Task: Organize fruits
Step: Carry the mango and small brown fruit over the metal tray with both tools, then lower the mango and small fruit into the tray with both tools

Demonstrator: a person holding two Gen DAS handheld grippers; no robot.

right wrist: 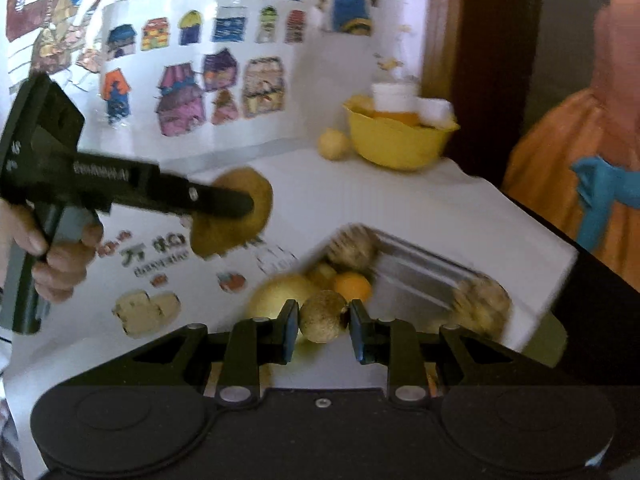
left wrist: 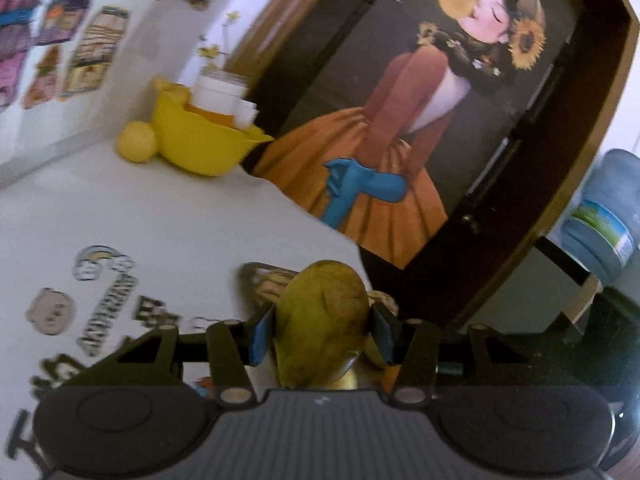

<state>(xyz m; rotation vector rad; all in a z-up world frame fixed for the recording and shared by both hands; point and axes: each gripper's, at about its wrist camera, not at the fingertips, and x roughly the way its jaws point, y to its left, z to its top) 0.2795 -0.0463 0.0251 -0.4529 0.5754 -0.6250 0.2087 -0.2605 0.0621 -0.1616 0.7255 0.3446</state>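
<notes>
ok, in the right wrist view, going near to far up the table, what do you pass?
Small round brown fruit in the right gripper → orange fruit in the tray → yellow ball → yellow bowl.

Left gripper (left wrist: 322,334): black body, blue pads, holding a yellow-green mango (left wrist: 322,320) with brown mottling. Right gripper (right wrist: 324,322): black with blue pads, closed on a tan speckled ball (right wrist: 323,322). Bowl (left wrist: 192,140): bright yellow, beside a pale yellow lemon (left wrist: 136,142). Table (left wrist: 160,208): white with printed multicoloured stickers. Tray (right wrist: 424,276): grey, holding an orange (right wrist: 353,286) and brownish fruit. Poster (left wrist: 400,140): dark ground, orange skirt, blue glove, yellow sunflower.
</notes>
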